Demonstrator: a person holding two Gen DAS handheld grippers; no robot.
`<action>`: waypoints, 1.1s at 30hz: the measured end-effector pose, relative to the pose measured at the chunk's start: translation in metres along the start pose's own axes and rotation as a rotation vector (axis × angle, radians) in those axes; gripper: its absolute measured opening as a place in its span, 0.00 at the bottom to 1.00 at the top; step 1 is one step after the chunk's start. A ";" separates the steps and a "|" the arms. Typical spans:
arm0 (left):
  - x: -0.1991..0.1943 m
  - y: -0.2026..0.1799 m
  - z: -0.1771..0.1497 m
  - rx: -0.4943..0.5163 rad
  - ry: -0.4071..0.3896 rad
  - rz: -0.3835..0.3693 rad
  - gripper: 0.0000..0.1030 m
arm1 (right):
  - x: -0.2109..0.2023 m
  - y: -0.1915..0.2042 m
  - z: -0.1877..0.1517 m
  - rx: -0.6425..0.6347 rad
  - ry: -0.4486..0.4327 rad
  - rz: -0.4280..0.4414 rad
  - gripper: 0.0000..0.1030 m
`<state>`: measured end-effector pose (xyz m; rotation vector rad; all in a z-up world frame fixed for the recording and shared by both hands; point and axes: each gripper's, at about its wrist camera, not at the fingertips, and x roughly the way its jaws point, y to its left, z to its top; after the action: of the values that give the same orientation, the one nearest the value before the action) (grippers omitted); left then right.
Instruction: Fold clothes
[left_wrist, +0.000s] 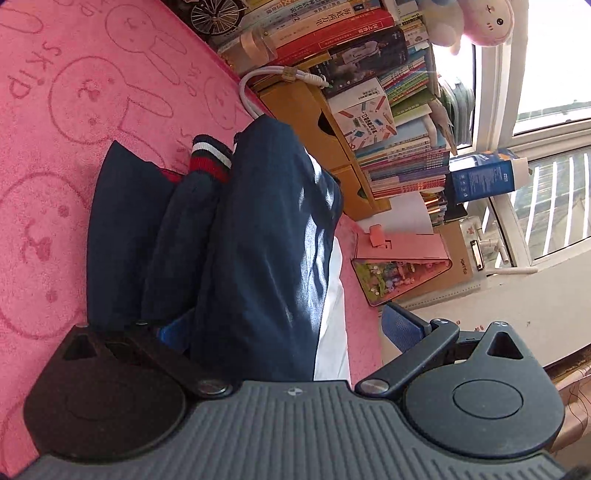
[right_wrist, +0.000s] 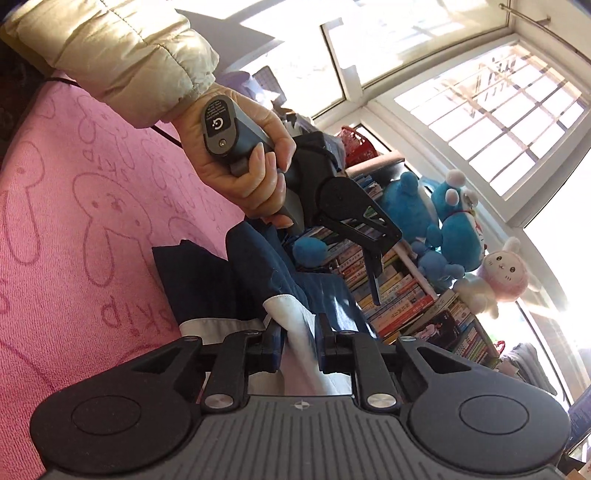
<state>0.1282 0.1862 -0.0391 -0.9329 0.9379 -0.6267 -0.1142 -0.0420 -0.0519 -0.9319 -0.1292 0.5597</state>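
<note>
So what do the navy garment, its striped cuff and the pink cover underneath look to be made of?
Navy garment: probably a smooth synthetic woven, slightly glossy; sunlight leaves soft sheen on its folds. White panels show at its edge.
Striped cuff: rib knit, matte; fine ridges run across the red, white and navy bands.
Pink cover: looks like plush terry or fleece, matte; fuzzy nap with rabbit outlines pressed or woven in.

"SKIP" repeats across the pink towel (left_wrist: 74, 110) beside rabbit outlines.

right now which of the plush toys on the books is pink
The pink-and-white bunny plush, rightmost in the right wrist view. The plush toys beside it are blue.
</note>
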 end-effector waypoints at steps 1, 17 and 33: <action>0.001 -0.003 0.002 0.025 0.011 0.008 1.00 | 0.004 -0.002 0.002 -0.001 0.006 0.007 0.44; -0.004 -0.003 0.009 0.035 0.050 0.021 1.00 | 0.045 -0.038 0.007 0.281 0.073 0.013 0.11; 0.020 -0.012 0.018 0.010 0.032 -0.063 0.97 | 0.034 -0.055 0.004 0.466 0.116 0.100 0.11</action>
<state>0.1526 0.1714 -0.0319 -0.9490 0.9357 -0.7010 -0.0649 -0.0478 -0.0110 -0.5157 0.1491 0.5940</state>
